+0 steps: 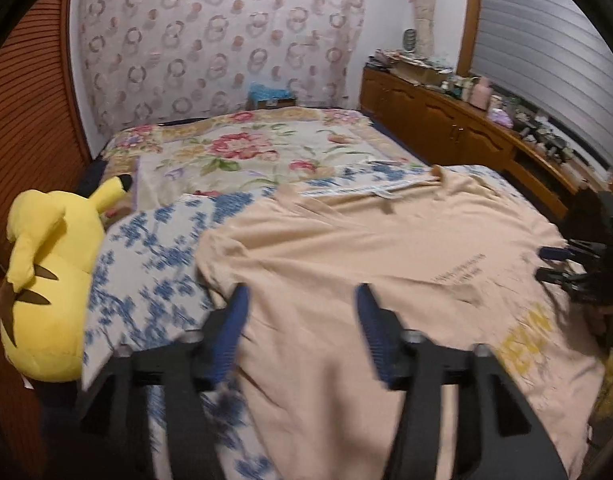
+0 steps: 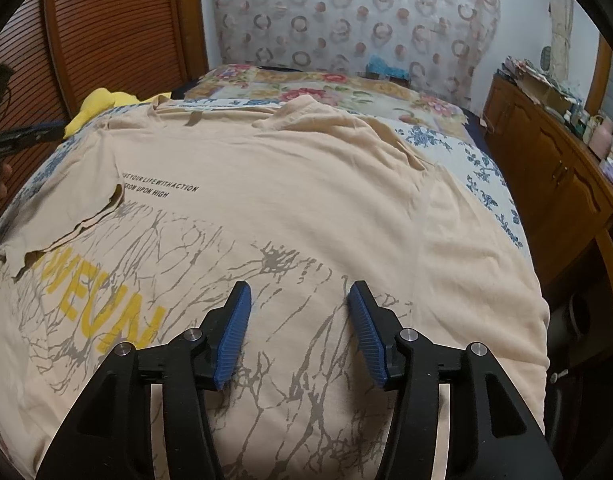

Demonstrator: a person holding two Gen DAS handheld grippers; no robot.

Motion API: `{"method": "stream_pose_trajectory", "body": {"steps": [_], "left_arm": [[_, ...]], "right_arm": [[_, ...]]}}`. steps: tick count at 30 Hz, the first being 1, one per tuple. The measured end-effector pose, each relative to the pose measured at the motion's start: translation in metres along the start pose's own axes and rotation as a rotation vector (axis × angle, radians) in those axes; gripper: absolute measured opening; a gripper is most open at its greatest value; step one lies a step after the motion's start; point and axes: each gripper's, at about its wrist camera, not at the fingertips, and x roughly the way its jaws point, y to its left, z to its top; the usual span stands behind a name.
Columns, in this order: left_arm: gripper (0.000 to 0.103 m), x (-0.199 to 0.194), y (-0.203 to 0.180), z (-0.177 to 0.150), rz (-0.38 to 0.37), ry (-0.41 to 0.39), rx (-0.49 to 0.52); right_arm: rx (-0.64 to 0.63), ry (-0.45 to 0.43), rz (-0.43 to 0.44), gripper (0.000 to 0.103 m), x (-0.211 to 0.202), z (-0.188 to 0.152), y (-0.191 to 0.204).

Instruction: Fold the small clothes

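Across the centre of both views, a peach cotton T-shirt with yellow lettering lies spread on the blue-flowered bedspread, flat so its edges can be reached for folding. Low in each frame, the left gripper and right gripper hover with fingers apart, holding nothing. A yellow plush toy lies at the left edge, beside the shirt.

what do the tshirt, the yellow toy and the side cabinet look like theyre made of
T-shirt: soft matte knit, likely cotton; it creases and drapes, with printed lettering. Yellow toy: plush fabric, rounded stuffed shape, fuzzy matte surface. Side cabinet: wood or wood veneer, brown with a slight varnished sheen and panelled doors.
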Motion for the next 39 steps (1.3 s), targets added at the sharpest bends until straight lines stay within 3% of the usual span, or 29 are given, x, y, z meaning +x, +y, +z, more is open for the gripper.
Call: {"method": "stream_pose_trajectory", "body": {"steps": [15, 21, 29, 34, 39], "left_arm": [[0.06, 0.019, -0.042, -0.036, -0.028, 0.103, 0.037], [0.061, 0.027, -0.049, -0.041, -0.007, 0.139, 0.067], [0.065, 0.027, -0.055, -0.043, 0.011, 0.144, 0.09], [0.071, 0.028, -0.056, -0.044, 0.009, 0.146, 0.094], [0.078, 0.03, -0.059, -0.044, 0.006, 0.154, 0.11]], "right_arm": [[0.001, 0.0, 0.002, 0.058, -0.001, 0.0, -0.001], [0.05, -0.057, 0.01, 0.057, -0.019, -0.006, -0.015], [0.114, -0.112, -0.102, 0.057, -0.065, -0.022, -0.068], [0.182, -0.073, -0.168, 0.055, -0.072, -0.044, -0.11], [0.25, -0.025, -0.162, 0.055, -0.067, -0.065, -0.137]]}}
